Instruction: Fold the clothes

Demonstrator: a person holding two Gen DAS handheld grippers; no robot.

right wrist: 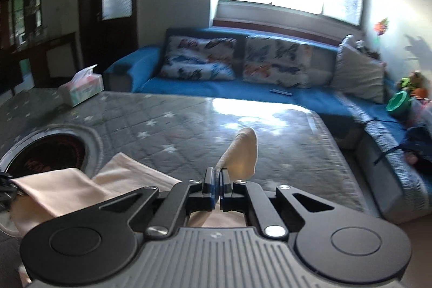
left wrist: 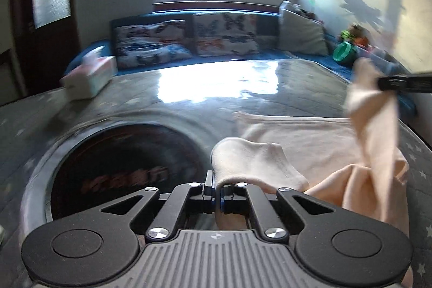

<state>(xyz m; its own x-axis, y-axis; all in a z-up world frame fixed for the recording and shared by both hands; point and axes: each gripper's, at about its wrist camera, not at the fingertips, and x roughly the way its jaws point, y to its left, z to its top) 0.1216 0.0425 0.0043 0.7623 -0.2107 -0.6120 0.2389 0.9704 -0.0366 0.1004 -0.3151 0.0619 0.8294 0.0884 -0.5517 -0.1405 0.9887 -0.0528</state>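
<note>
A pale peach garment lies partly on the grey star-quilted table, with its near part lifted. My left gripper is shut on one corner of it, and a fold of cloth bulges up just past the fingers. In the left wrist view the right gripper reaches in from the right edge, holding another corner raised. In the right wrist view my right gripper is shut on the garment, whose tip stands up ahead. The rest of the cloth hangs to the left.
A round dark inset sits in the table to the left of the garment. A tissue box stands at the table's far left. Behind runs a blue sofa with butterfly cushions, and toys and a green cup at its right end.
</note>
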